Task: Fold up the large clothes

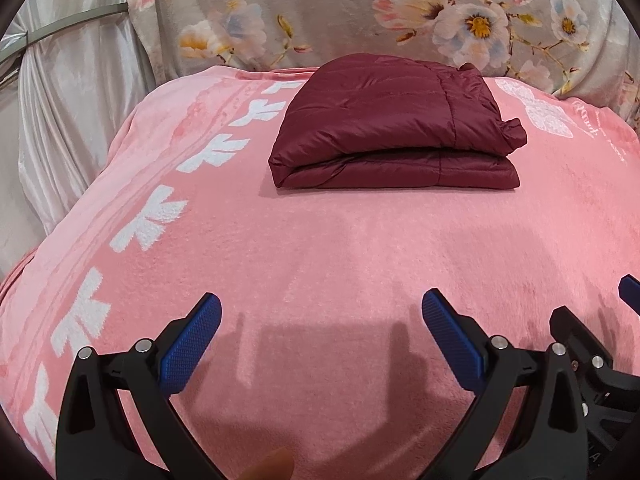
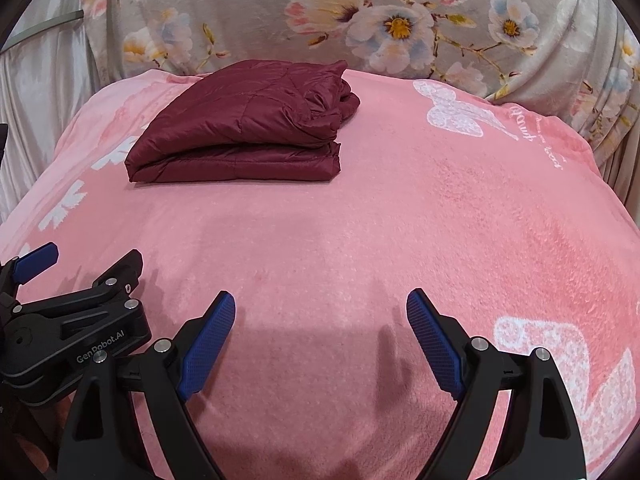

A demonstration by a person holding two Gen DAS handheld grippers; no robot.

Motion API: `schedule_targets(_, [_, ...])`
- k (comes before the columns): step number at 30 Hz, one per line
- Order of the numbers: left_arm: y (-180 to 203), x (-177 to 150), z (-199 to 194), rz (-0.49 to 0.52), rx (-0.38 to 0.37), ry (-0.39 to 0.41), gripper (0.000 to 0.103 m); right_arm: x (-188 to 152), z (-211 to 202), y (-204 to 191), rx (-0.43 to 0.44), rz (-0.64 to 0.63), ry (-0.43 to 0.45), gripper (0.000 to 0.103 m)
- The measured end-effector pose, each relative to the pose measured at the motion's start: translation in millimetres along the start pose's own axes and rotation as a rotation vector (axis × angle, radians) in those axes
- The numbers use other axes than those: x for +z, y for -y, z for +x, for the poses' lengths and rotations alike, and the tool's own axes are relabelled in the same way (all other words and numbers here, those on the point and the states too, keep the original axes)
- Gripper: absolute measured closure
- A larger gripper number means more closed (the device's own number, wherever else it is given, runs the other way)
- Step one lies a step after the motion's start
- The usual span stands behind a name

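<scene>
bare pink blanket ahead, folded jacket beyond

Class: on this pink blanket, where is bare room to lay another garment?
Bare: the wide stretch between the folded maroon jacket and the open left gripper and right gripper. Taken: the pink blanket's far edge, under the jacket.

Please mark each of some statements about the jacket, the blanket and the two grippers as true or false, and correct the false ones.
1. The dark red jacket lies folded on the pink blanket. True.
2. The left gripper holds the jacket. False: it is open, empty and apart from it.
3. The right gripper is open. True.
4. The jacket is spread out flat. False: it is folded in stacked layers.
5. A floral cloth hangs behind the blanket. True.
</scene>
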State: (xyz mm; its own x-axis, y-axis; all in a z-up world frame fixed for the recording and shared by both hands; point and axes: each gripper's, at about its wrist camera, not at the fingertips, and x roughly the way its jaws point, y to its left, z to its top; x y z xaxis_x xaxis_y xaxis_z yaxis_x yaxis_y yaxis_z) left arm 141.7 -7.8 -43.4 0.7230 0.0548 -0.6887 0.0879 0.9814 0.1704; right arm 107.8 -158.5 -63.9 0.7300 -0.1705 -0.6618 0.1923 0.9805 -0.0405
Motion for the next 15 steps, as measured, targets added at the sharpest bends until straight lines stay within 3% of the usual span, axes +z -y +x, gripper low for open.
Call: schedule_targets(15, [2.1, 0.0, 0.2, 0.005, -0.001, 0.000, 0.005, -0.2, -0.6, 0.4, -0.005, -0.003, 0.001, 0.017])
